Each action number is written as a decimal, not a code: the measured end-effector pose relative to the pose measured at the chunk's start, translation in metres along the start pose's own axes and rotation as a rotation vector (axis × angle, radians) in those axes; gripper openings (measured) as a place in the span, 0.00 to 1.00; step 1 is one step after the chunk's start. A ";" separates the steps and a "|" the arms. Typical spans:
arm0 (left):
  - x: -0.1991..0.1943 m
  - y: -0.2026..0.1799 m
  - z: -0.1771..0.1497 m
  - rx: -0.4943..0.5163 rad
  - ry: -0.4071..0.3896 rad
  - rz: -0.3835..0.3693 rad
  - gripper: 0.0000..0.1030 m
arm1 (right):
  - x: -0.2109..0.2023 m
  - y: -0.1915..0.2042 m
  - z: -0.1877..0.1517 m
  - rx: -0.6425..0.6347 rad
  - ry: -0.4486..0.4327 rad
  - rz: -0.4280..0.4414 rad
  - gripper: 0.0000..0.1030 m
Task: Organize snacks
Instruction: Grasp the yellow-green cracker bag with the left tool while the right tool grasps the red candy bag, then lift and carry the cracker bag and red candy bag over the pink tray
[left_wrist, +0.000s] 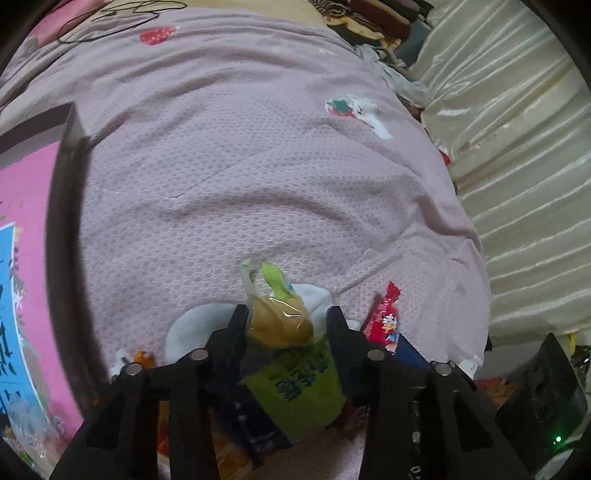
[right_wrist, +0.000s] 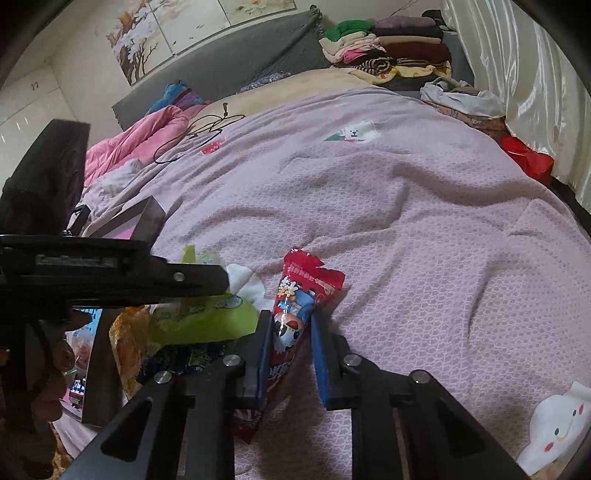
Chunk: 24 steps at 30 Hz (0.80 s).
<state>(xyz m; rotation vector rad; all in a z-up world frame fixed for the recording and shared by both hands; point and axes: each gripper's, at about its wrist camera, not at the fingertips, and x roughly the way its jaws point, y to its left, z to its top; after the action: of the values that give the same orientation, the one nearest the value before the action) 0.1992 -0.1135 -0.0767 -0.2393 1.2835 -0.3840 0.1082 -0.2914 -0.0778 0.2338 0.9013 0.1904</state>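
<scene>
A green snack packet with a yellow-brown cake inside sits between the fingers of my left gripper, which is shut on it. From the right wrist view, the green packet shows under the left gripper's black finger. A red snack packet lies on the pink blanket, and my right gripper is shut on its middle with blue pads. The red packet also shows just right of the left gripper. A dark-rimmed box with a pink inside stands at the left.
More packets, dark blue and orange, lie heaped by the box. A white cloth lies under the green packet. A white cloud toy sits at the right, a cream curtain beyond the bed's edge, and folded clothes far back.
</scene>
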 end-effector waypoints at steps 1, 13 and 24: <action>0.001 -0.003 0.000 0.011 -0.004 0.018 0.32 | 0.000 0.000 0.000 0.001 0.001 0.000 0.20; -0.051 0.008 -0.015 0.024 -0.120 0.020 0.33 | -0.012 0.004 0.002 -0.011 -0.058 0.079 0.14; -0.106 0.012 -0.046 0.061 -0.216 0.043 0.33 | -0.032 0.010 0.005 -0.019 -0.140 0.142 0.12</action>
<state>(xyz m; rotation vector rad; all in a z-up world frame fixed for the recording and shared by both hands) 0.1316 -0.0577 -0.0002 -0.1955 1.0612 -0.3500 0.0918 -0.2909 -0.0478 0.2899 0.7443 0.3107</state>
